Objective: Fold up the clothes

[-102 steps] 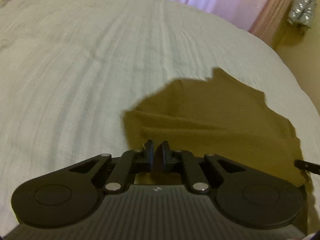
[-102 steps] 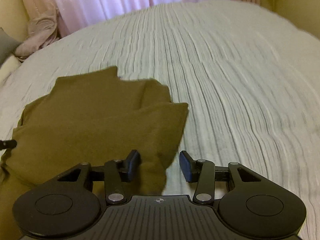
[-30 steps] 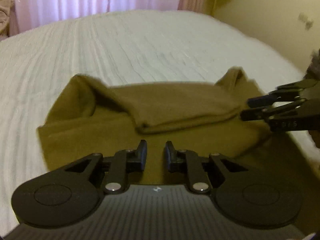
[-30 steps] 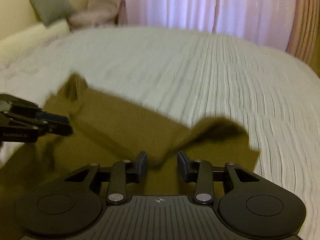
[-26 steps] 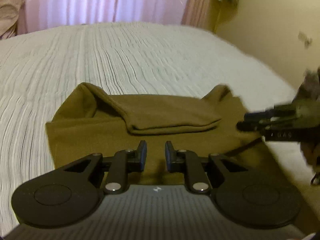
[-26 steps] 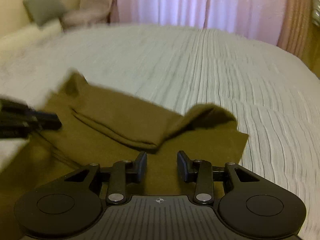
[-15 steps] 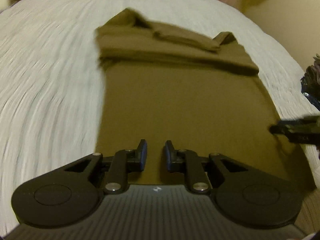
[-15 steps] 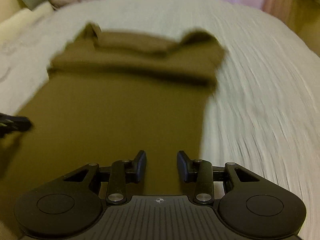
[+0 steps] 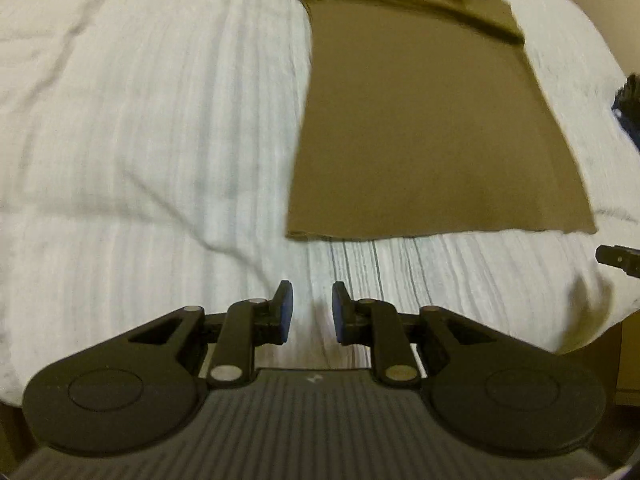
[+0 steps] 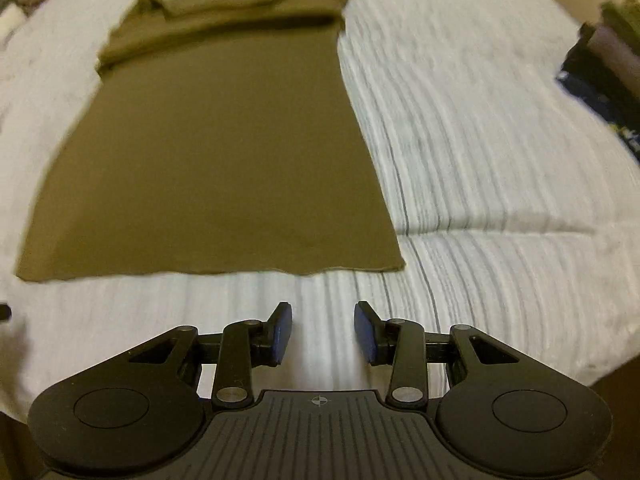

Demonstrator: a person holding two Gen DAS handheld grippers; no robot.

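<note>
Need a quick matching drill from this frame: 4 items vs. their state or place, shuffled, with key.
Items:
1. olive garment
2. left gripper
3. stack of clothes
4. bedspread

States:
A. piled at the bed's right edge
B. white, ribbed, under everything
C. open, holds nothing, short of the hem
D. laid flat, sleeves folded in at the far end

Pairs: 1-D, 2-C, 3-A, 4-B

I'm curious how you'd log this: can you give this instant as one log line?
shirt: flat on bed, sleeves folded in | left tool: open, empty | right tool: open, empty | both short of hem
</note>
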